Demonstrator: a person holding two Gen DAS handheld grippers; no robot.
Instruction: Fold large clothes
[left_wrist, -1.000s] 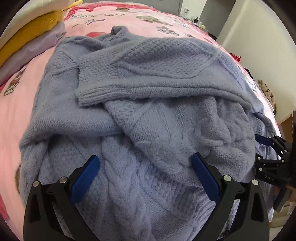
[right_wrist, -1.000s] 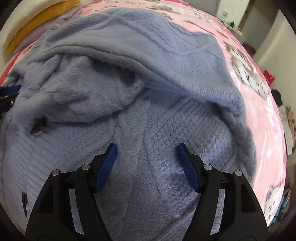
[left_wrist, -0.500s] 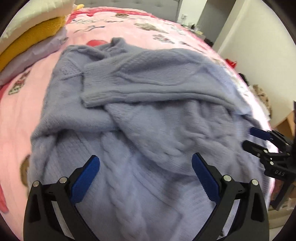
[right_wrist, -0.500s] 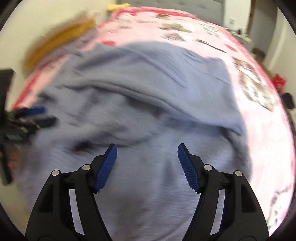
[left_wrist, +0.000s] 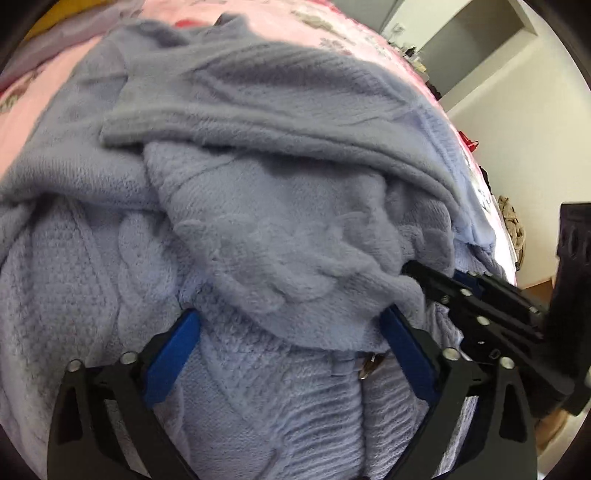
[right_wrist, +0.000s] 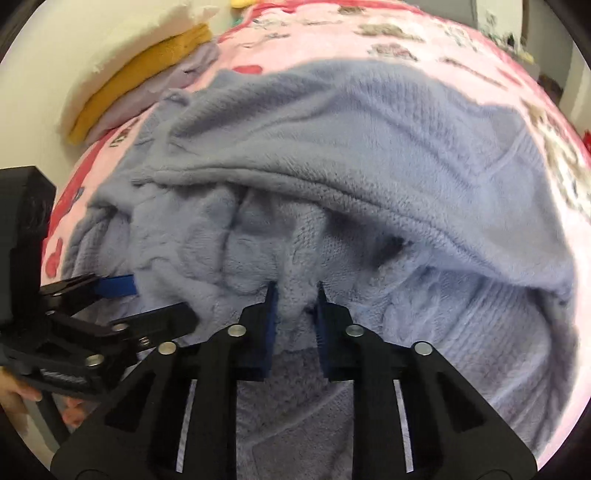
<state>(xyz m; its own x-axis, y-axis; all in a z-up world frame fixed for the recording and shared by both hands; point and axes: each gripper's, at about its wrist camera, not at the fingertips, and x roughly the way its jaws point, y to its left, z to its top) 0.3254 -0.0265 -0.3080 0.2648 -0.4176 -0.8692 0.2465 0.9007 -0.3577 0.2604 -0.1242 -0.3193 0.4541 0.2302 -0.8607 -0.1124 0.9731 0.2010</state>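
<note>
Your right tongs (right_wrist: 294, 301) pinch one blue-grey knitted sweater (left_wrist: 258, 229) on a pink bed (right_wrist: 388, 40).

Your left tongs (left_wrist: 288, 326) stand spread over the sweater, fabric bunched between their blue pads. Half a second ago your right tongs were spread; now they are pressed onto a fold straight ahead. One stack of three folded clothes (right_wrist: 144, 79) lies far ahead-left. No writing is readable.
</note>
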